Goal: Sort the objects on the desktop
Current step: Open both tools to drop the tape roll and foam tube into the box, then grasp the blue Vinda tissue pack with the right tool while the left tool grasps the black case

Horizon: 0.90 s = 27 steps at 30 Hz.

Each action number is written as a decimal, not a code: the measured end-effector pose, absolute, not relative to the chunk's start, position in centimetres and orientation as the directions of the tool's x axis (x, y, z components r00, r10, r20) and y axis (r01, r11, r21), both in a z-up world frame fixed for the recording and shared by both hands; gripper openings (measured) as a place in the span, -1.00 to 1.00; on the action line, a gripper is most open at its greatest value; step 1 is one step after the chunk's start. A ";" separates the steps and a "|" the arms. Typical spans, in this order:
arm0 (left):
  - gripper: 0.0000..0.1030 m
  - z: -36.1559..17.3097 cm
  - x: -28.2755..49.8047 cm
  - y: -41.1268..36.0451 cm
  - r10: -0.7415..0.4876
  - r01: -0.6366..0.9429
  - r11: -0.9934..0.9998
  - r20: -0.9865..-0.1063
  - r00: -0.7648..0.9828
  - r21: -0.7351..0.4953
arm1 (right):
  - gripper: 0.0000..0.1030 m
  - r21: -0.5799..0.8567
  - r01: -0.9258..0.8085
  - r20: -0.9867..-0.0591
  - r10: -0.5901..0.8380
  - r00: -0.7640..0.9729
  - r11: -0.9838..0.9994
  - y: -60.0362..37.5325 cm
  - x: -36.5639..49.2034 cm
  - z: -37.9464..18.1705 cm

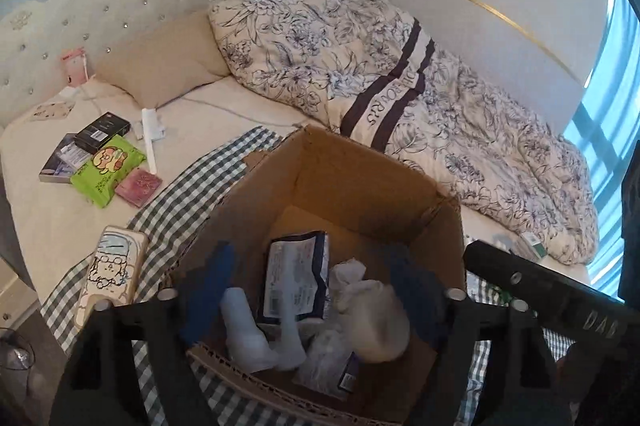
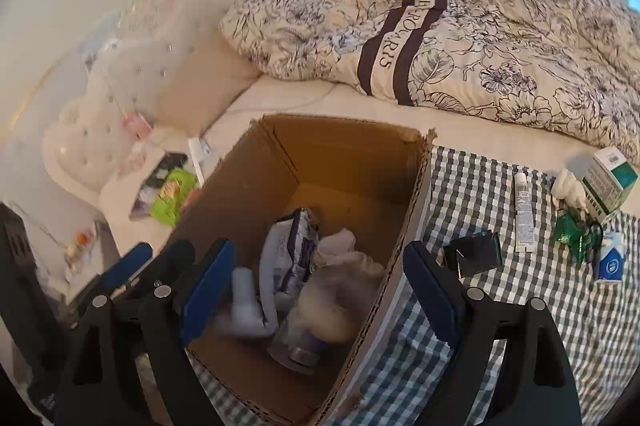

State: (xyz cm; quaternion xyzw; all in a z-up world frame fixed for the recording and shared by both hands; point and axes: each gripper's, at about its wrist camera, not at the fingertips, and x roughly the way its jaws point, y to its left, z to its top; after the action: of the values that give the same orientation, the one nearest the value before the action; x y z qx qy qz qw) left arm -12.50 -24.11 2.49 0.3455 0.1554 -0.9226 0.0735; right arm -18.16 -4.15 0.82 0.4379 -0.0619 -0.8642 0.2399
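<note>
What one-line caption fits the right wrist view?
Open right gripper above a cardboard box of sorted items, more clutter waiting on the checked cloth.

Open-topped cardboard box, floor half cluttered; bare checked cloth beside.

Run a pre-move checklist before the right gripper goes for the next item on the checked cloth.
1. Right gripper empty: ok, jaws wide apart, nothing between them.
2. Left gripper empty: ok, open over the cardboard box.
3. Box has room: ok, bare floor shows beyond the items inside.
4. Items left on the checked cloth: ok, white tube, black clip, green wrapper.
5. Path to the tube: ok, only the clip lies nearby.
6. Items by the pillow: not ok, green packet unsorted.
</note>
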 end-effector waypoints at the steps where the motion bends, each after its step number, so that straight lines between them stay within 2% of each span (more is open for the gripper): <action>1: 0.61 2.7 -12.5 -23.9 -0.029 0.239 -0.943 -0.657 -0.753 -0.232 | 0.67 0.317 0.357 -0.724 -0.467 -0.508 -0.879 -3.9 -18.2 1.0; 6: 0.77 3.0 -12.1 -21.4 -0.031 0.208 -0.959 -0.659 -0.752 -0.192 | 0.67 0.307 0.324 -0.722 -0.441 -0.533 -0.895 -1.5 -17.7 1.0; 10: 1.00 3.0 -11.6 -17.9 -0.011 0.166 -0.971 -0.664 -0.748 -0.172 | 0.67 0.270 0.263 -0.741 -0.374 -0.558 -0.926 2.2 -17.3 0.1; 21: 1.00 2.1 -12.3 -7.0 0.088 0.020 -0.989 -0.685 -0.723 -0.149 | 0.68 0.184 -0.011 -0.794 -0.142 -0.591 -0.983 17.3 -16.5 -2.3; 27: 1.00 0.6 -14.1 -2.6 0.116 -0.031 -0.991 -0.712 -0.693 -0.131 | 0.68 0.137 -0.067 -0.804 -0.071 -0.591 -0.988 21.2 -16.4 -3.0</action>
State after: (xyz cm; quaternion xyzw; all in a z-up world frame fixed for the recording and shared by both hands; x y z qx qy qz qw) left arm -14.13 -2.56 0.64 0.3900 0.0542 -0.9184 -0.0400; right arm -16.39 21.16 -3.05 0.4523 -0.0763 -0.8886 0.0013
